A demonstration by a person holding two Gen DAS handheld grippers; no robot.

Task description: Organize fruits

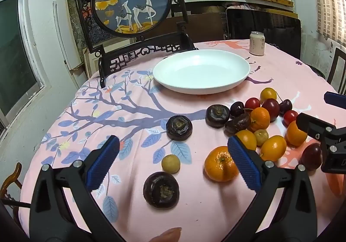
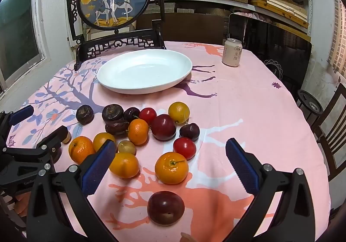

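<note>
both hand-held gripper (image 1: 173, 159) jaws gape over round glossy fruits (image 2: 163, 127).

glossy white plate (image 2: 121, 88), printed cloth tablecloth (image 2: 248, 112), carved dark wood stand (image 2: 121, 44)

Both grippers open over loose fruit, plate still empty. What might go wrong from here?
1. Round fruit packed together: closing on the small orange may nudge the cherry into rolling.
2. The left gripper and right gripper work close together and may collide.
3. The plate is shallow, so dropped fruit may roll out.
</note>
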